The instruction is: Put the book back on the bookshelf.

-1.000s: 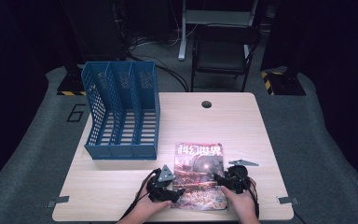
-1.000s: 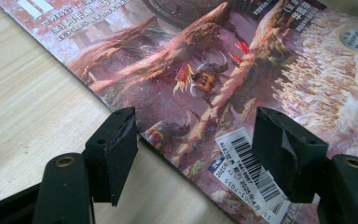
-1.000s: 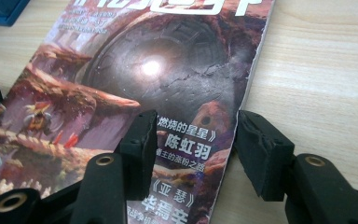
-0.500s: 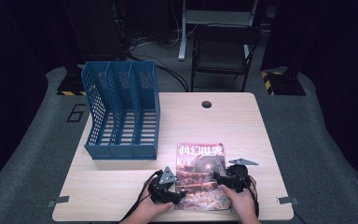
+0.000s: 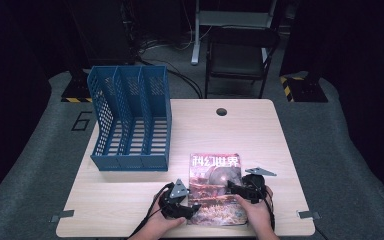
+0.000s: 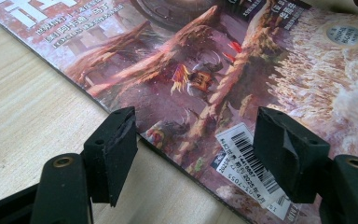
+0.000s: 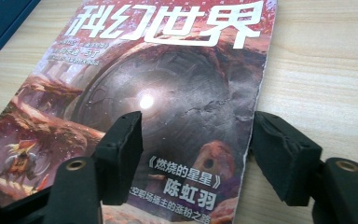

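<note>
Two grippers straddle the glossy red-covered science-fiction magazine (image 5: 216, 187), flat at the pale wooden table's (image 5: 240, 130) six o'clock; left gripper (image 6: 193, 147) half-spread, empty; right gripper (image 7: 196, 149), just opening, wide, empty; best slide one jaw under an edge before pinching, then lift toward the blue plastic three-slot file rack (image 5: 130, 120) at ten o'clock.

- Right gripper (image 5: 240, 189): jaws have just been opening; in the right gripper view they now stand wide, one pad over the magazine (image 7: 168, 107) cover, the other out past its right edge above the table (image 7: 326, 70). Pads press on nothing.
- Magazine: sits slightly lower and closer to the table's near edge (image 5: 180, 234) than a second ago; the shift is small in the high view.
- Right hand (image 5: 256, 212): edges only a little, staying at the magazine's right edge.
</note>
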`<state>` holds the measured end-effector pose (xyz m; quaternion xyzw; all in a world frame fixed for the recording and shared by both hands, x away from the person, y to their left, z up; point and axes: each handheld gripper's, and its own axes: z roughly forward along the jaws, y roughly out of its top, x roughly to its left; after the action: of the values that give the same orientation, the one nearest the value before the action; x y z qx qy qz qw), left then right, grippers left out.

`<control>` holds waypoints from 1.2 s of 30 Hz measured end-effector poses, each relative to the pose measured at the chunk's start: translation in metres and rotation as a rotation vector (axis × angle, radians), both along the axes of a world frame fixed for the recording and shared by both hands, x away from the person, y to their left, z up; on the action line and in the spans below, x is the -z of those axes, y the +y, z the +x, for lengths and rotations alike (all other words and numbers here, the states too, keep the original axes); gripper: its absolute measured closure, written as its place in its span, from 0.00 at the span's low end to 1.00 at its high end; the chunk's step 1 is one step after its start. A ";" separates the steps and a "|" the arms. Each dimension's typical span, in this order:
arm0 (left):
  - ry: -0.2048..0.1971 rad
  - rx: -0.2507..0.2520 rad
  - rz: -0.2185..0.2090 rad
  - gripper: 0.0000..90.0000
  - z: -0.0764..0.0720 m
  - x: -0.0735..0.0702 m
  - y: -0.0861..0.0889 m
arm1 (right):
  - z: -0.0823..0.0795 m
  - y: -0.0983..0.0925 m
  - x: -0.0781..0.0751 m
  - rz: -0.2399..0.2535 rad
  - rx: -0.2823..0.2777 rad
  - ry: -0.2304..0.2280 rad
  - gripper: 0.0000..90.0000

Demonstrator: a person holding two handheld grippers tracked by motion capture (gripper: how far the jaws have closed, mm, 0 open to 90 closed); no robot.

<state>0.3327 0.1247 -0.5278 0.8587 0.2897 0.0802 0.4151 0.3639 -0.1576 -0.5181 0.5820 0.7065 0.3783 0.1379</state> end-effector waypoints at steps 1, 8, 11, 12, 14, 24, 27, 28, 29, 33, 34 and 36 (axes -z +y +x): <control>0.000 0.001 0.001 0.34 0.000 0.000 0.000 | 0.000 0.000 0.000 0.002 0.003 0.004 0.37; -0.010 -0.006 -0.002 0.34 0.000 0.001 -0.001 | 0.004 -0.009 -0.001 0.083 0.023 0.035 0.42; -0.008 -0.004 -0.002 0.34 0.000 0.000 -0.001 | 0.004 -0.010 -0.002 0.097 0.027 0.042 0.43; -0.001 0.004 0.001 0.34 0.000 0.000 0.000 | 0.003 -0.010 -0.002 0.103 0.031 0.040 0.43; -0.002 0.005 0.001 0.34 0.000 0.000 0.000 | 0.003 -0.011 -0.003 0.112 0.029 0.038 0.44; -0.005 0.005 -0.003 0.34 0.000 0.001 0.001 | -0.002 -0.016 -0.013 0.200 0.019 0.011 0.46; -0.013 -0.007 -0.007 0.34 -0.001 0.001 0.000 | -0.004 -0.017 -0.016 0.217 0.010 0.008 0.46; -0.015 -0.006 -0.009 0.34 0.000 0.001 0.000 | -0.005 -0.016 -0.017 0.218 0.001 0.002 0.47; -0.015 -0.006 -0.010 0.34 0.000 0.002 0.000 | -0.008 -0.014 -0.019 0.212 -0.014 -0.003 0.47; -0.013 -0.005 -0.008 0.34 -0.001 0.001 0.000 | -0.008 -0.013 -0.020 0.194 -0.028 -0.015 0.47; -0.012 -0.005 -0.008 0.34 -0.001 0.001 0.000 | -0.006 -0.013 -0.019 0.199 -0.020 -0.004 0.48; -0.012 -0.006 -0.009 0.34 -0.001 0.001 0.000 | -0.003 -0.015 -0.016 0.200 -0.019 0.000 0.49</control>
<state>0.3321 0.1250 -0.5292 0.8555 0.2902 0.0854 0.4203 0.3607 -0.1724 -0.5021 0.5863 0.6707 0.4480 0.0756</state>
